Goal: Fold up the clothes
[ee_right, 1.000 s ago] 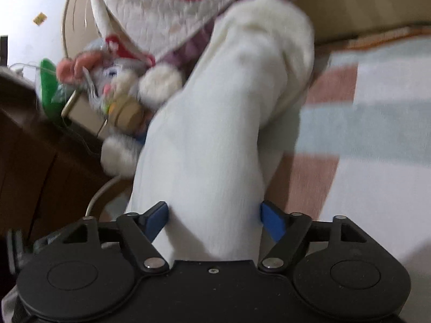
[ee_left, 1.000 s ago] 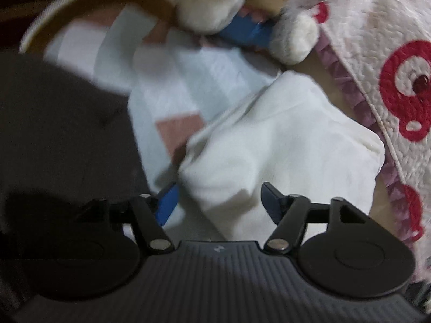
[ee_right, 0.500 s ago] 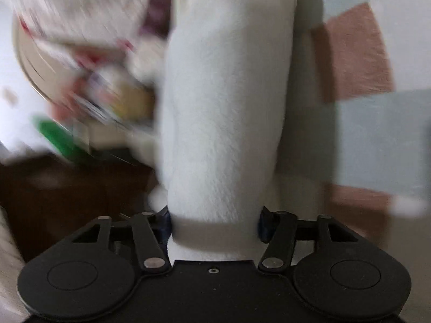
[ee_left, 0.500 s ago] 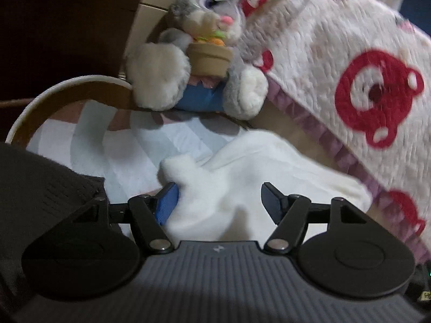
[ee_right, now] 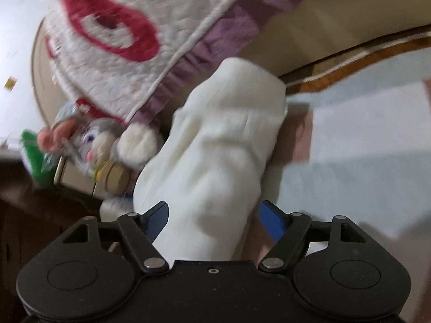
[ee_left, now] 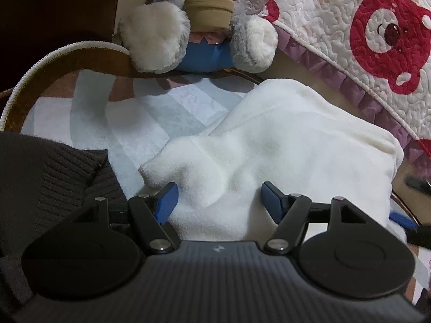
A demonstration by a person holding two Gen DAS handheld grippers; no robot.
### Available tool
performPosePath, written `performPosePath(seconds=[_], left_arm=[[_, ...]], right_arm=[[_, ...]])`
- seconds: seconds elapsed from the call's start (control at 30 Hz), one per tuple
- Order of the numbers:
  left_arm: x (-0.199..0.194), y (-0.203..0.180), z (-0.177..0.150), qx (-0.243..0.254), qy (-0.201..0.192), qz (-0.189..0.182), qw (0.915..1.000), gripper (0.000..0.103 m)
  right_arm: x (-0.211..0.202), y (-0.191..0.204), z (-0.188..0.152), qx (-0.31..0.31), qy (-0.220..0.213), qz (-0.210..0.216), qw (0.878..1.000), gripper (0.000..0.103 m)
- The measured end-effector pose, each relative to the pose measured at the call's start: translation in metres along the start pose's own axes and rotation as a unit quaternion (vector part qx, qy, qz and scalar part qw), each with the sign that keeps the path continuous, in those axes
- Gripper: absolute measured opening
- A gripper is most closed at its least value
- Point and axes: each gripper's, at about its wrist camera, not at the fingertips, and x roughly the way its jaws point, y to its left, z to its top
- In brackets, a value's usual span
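Plush rabbit (ee_left: 199, 27) and bear quilt (ee_left: 350, 27) crowd our white fleece garment (ee_left: 282, 145). Only our left view shows the dark knit (ee_left: 54, 177). Our left gripper (ee_left: 219, 200) gapes over fleece; our right gripper (ee_right: 212, 215), just reopening, straddles it loosely.

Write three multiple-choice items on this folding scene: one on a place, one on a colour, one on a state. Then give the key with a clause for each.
1. Where does the stuffed rabbit sit in the left wrist view?
A. Beyond the white fleece garment, beside the bear-print quilt
B. On top of the white garment
C. Between the left gripper's fingers

2. What colour are the pads on the left gripper?
A. Red
B. Blue
C. Green

3. How does the right gripper stand to the garment?
A. Clamped shut on a thin edge
B. Empty, with the garment far off
C. Fingers spread, with the garment between them

Key:
1 A, the rabbit sits past the garment's far edge, next to the quilt.
2 B, both pads show blue.
3 C, the fingers stand apart with a gap showing at one pad.
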Motion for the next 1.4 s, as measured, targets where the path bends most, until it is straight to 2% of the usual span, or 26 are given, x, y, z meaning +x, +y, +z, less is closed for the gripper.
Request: performPosePath(seconds=[0.07, 0.13, 0.23, 0.27, 0.33, 0.37, 0.47, 0.57, 0.63, 0.73, 0.83, 0.87, 0.9, 0.97, 1.1, 1.17, 1.2, 1.23, 1.27, 1.4], left_arm=[[0.001, 0.000, 0.000, 0.004, 0.003, 0.002, 1.0000, 0.068], [0.000, -0.008, 0.001, 0.032, 0.005, 0.014, 0.9994, 0.068], [-0.001, -0.013, 0.002, 0.050, 0.010, 0.017, 0.9986, 0.068], [0.001, -0.010, 0.001, 0.044, 0.015, 0.014, 0.9988, 0.069], [0.006, -0.006, 0.000, 0.035, 0.027, 0.018, 0.9989, 0.070], [0.007, -0.004, -0.001, 0.033, 0.029, 0.019, 0.9989, 0.070], [0.008, -0.003, -0.001, 0.027, 0.028, 0.018, 0.9991, 0.070], [0.007, -0.004, -0.002, 0.029, 0.014, 0.010, 0.9994, 0.071], [0.005, -0.004, -0.002, 0.032, 0.005, 0.010, 0.9994, 0.070], [-0.002, -0.001, 0.005, 0.029, -0.016, 0.004, 0.9995, 0.059], [-0.007, 0.005, 0.010, 0.008, -0.042, -0.011, 0.9990, 0.057], [-0.008, 0.005, 0.011, 0.003, -0.047, -0.016, 0.9987, 0.054], [-0.009, 0.004, 0.010, 0.005, -0.053, -0.016, 0.9985, 0.052], [-0.010, 0.002, 0.009, 0.013, -0.062, -0.012, 0.9979, 0.050], [-0.003, 0.001, 0.007, 0.025, -0.055, 0.011, 0.9981, 0.050], [0.002, 0.004, 0.005, 0.028, -0.047, 0.020, 0.9983, 0.050], [0.003, 0.004, 0.004, 0.032, -0.046, 0.023, 0.9982, 0.050], [0.004, 0.004, 0.003, 0.036, -0.046, 0.025, 0.9980, 0.050], [0.005, 0.002, 0.002, 0.040, -0.047, 0.026, 0.9978, 0.050], [0.008, -0.001, 0.000, 0.054, -0.046, 0.029, 0.9971, 0.050]], right_arm=[[0.030, -0.005, 0.007, 0.003, 0.018, 0.014, 1.000, 0.082], [0.052, -0.006, 0.007, -0.011, 0.032, -0.024, 0.999, 0.083], [0.062, -0.006, 0.021, -0.028, -0.014, -0.040, 0.999, 0.078], [0.058, 0.000, 0.026, -0.050, -0.039, -0.036, 0.997, 0.067], [0.051, 0.013, 0.034, -0.097, -0.084, -0.030, 0.991, 0.059], [0.048, 0.019, 0.034, -0.130, -0.092, -0.035, 0.987, 0.057], [0.047, 0.033, 0.035, -0.209, -0.093, -0.056, 0.972, 0.057], [0.057, 0.020, 0.048, -0.203, -0.067, -0.096, 0.972, 0.061], [0.057, 0.023, 0.054, -0.193, -0.047, -0.103, 0.975, 0.061], [0.043, 0.038, 0.056, -0.202, -0.023, -0.126, 0.971, 0.061], [0.008, 0.060, 0.042, -0.219, -0.072, -0.128, 0.965, 0.064], [-0.006, 0.064, 0.034, -0.232, -0.089, -0.110, 0.962, 0.062], [-0.015, 0.069, 0.025, -0.251, -0.102, -0.095, 0.958, 0.055], [-0.015, 0.084, 0.006, -0.320, -0.097, -0.096, 0.938, 0.050], [0.023, 0.103, -0.028, -0.479, -0.053, -0.159, 0.862, 0.049], [0.043, 0.099, -0.026, -0.505, -0.045, -0.182, 0.842, 0.047], [0.052, 0.096, -0.022, -0.510, -0.048, -0.194, 0.837, 0.047], [0.060, 0.092, -0.016, -0.507, -0.051, -0.202, 0.836, 0.047], [0.069, 0.088, -0.007, -0.494, -0.053, -0.208, 0.843, 0.046], [0.087, 0.071, 0.025, -0.416, -0.049, -0.211, 0.883, 0.045]])
